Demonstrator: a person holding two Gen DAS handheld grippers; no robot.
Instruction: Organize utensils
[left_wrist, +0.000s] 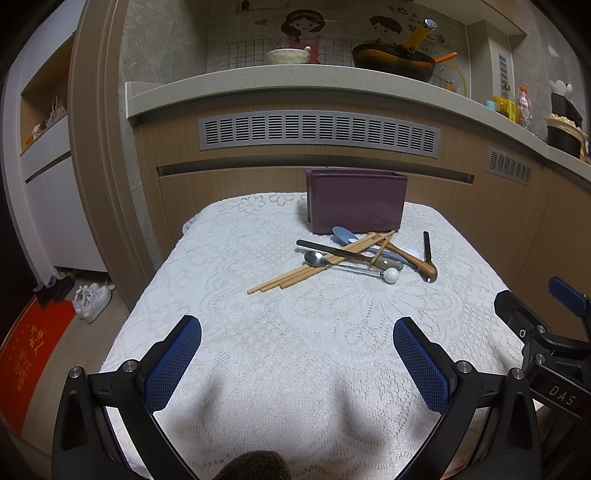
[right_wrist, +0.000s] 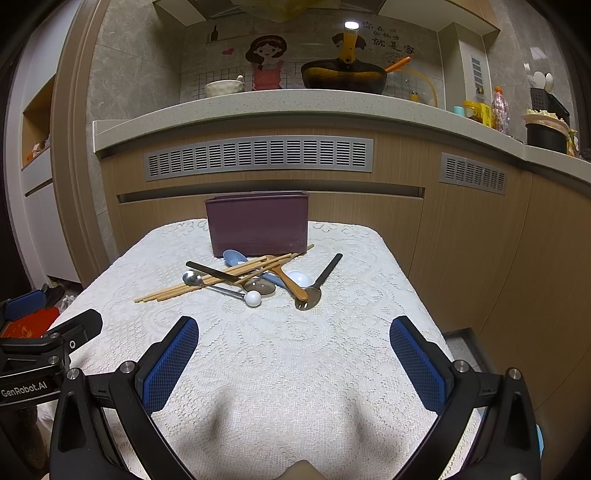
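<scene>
Heaped mid-table on white lace cloth (left_wrist: 258, 369), just before purple bin (left_wrist: 356, 201): chopsticks (left_wrist: 317, 264) with long axis slanting from near-left up to far-right, spoons crossed through them. Left gripper (left_wrist: 297, 354) spread wide, empty, well short of heap. Right gripper (right_wrist: 293, 354) likewise spread, holding nothing.

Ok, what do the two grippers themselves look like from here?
Both look alike: the left gripper and right gripper have black plastic frames with silver bolts and two fingers faced with blue textured pads. One body reads "GenRobot.AI", the other "DAS". No cables or sleeves show.
</scene>
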